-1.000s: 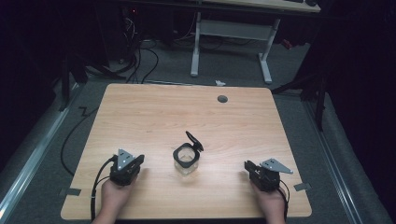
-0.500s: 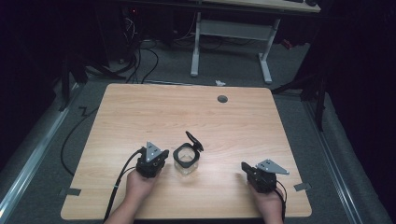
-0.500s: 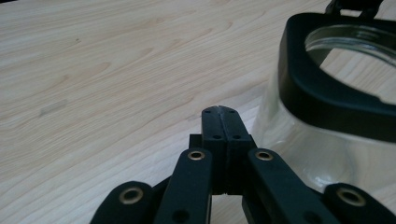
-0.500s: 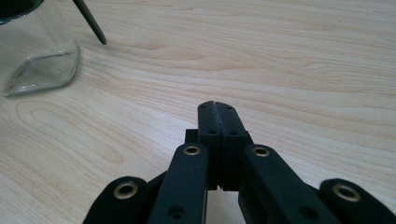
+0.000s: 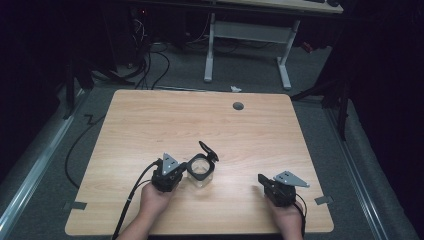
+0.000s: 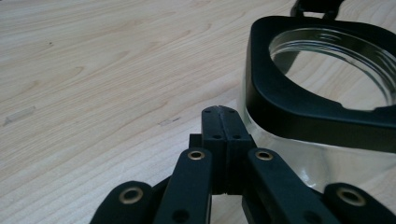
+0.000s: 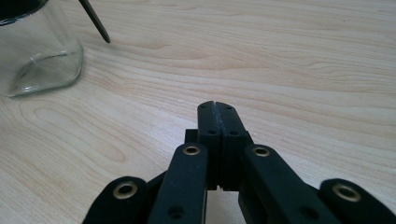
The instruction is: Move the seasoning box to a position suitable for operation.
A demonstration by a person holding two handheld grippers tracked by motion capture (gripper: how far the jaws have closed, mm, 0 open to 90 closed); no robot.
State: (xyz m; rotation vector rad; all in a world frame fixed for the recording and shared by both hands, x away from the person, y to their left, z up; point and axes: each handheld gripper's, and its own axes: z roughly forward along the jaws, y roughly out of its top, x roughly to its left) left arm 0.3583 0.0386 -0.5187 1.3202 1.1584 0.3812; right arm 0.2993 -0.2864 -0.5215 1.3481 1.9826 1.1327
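**Both grippers closed, left one beside the jar**

A clear glass jar [image 5: 201, 170] with a black rim stands on the wooden table [image 5: 150, 120], a little toward 7 o'clock from the table's middle in the high view. Its black lid [image 5: 208, 151] is flipped open and stands up at the jar's 1 o'clock edge.

The left gripper [image 5: 181, 170] sits just at the jar's 9 o'clock side, held in the left hand [image 5: 155, 199]. In the left gripper view its jaws are pressed flat together with nothing between them (the tips [image 6: 220, 111] lie just beside the glass wall, and whether they touch it cannot be told), and the jar [image 6: 322, 93] rises at 2 o'clock of them.

The right gripper [image 5: 262, 181] rests low over the table at about 4 o'clock from the jar, well apart from it, in the right hand [image 5: 287, 217]. Its jaws too are together and empty in the right gripper view [image 7: 215, 106], with the jar's base [image 7: 44, 60] at 10 o'clock.

A small dark round hole [image 5: 238, 106] marks the table near its far edge, at 12 o'clock.
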